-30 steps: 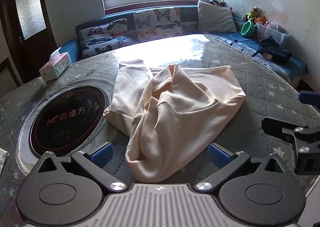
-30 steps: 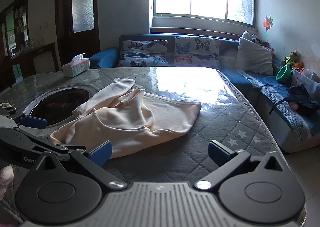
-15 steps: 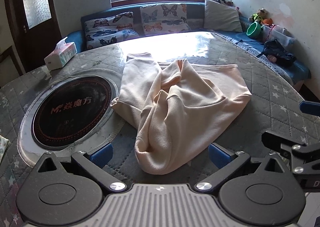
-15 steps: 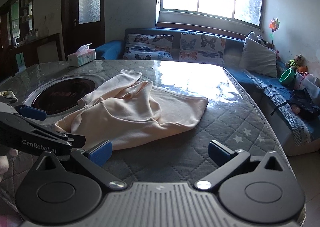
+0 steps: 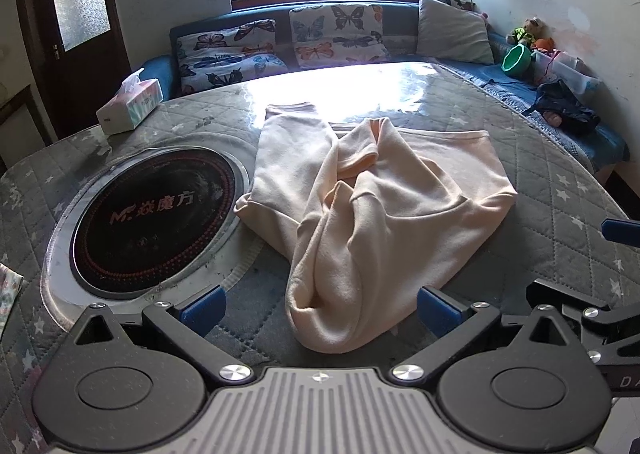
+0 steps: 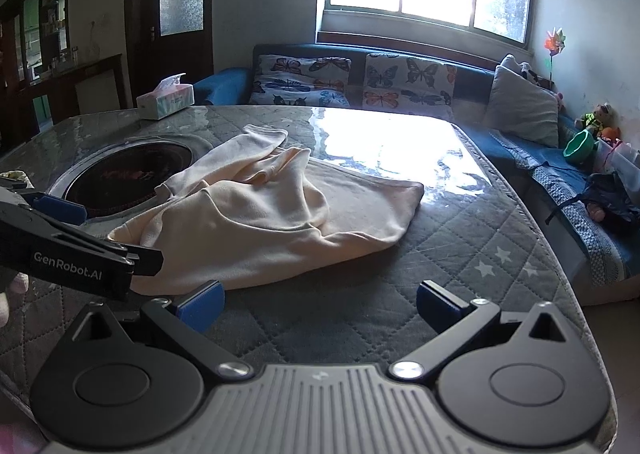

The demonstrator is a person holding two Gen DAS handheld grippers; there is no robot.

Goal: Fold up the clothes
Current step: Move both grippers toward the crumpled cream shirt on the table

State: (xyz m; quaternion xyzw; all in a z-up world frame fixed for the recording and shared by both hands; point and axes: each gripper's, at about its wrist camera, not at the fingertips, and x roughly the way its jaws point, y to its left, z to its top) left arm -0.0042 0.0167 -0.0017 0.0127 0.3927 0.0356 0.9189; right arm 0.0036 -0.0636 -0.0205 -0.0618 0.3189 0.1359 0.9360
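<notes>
A pale peach garment [image 5: 372, 206] lies crumpled on the grey quilted table [image 5: 560, 190], with a sleeve bunched over its body. It also shows in the right wrist view [image 6: 264, 214]. My left gripper [image 5: 320, 310] is open and empty, just short of the garment's near end. My right gripper [image 6: 318, 306] is open and empty, over bare table near the garment's front edge. The left gripper's arm shows at the left of the right wrist view [image 6: 72, 258].
A round black cooktop [image 5: 152, 214] is set into the table left of the garment. A tissue box [image 5: 130, 106] stands at the far left corner. A blue sofa with butterfly cushions [image 5: 280, 42] lies behind, with toys and a dark bag [image 5: 568, 106] at the right.
Both grippers have risen and pulled back a little, so the garment sits lower and further off in both views. The garment has not moved. Both stay open.
</notes>
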